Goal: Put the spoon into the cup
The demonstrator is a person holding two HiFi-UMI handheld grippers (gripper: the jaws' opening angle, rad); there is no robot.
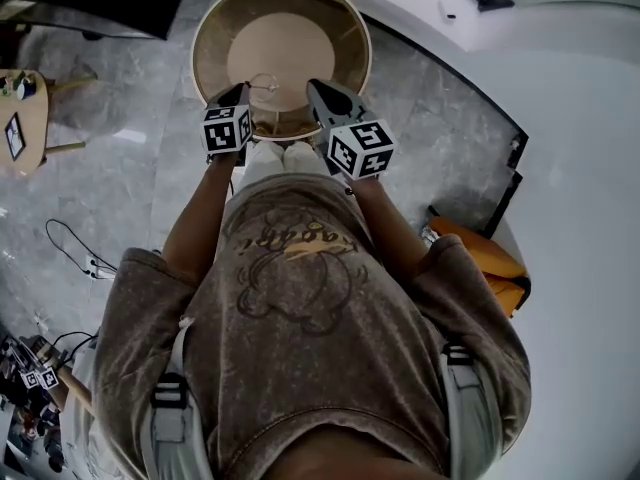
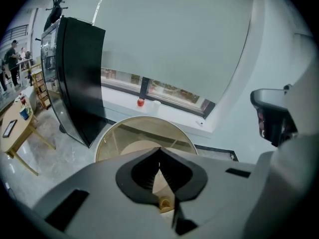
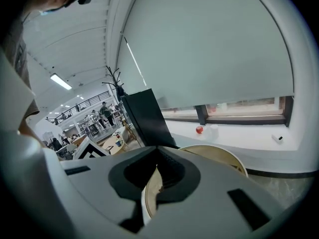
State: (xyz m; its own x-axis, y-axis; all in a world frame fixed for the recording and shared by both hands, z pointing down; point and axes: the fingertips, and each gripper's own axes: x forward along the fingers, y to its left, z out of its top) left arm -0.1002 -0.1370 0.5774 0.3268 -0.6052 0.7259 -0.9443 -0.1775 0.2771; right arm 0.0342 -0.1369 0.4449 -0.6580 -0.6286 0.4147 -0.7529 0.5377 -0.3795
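Head view: left gripper and right gripper both sit over the round table, upper centre of frame. A thin clear ring between their tips, just right of the left one, reads as the cup. The fine stem at its right edge looks like the spoon, too small to confirm.
Left gripper view: jaws fully closed, nothing gripped. A small yellowish ring shows low in the gap, can't tell what.
Right gripper view: jaws tip to tip, empty.
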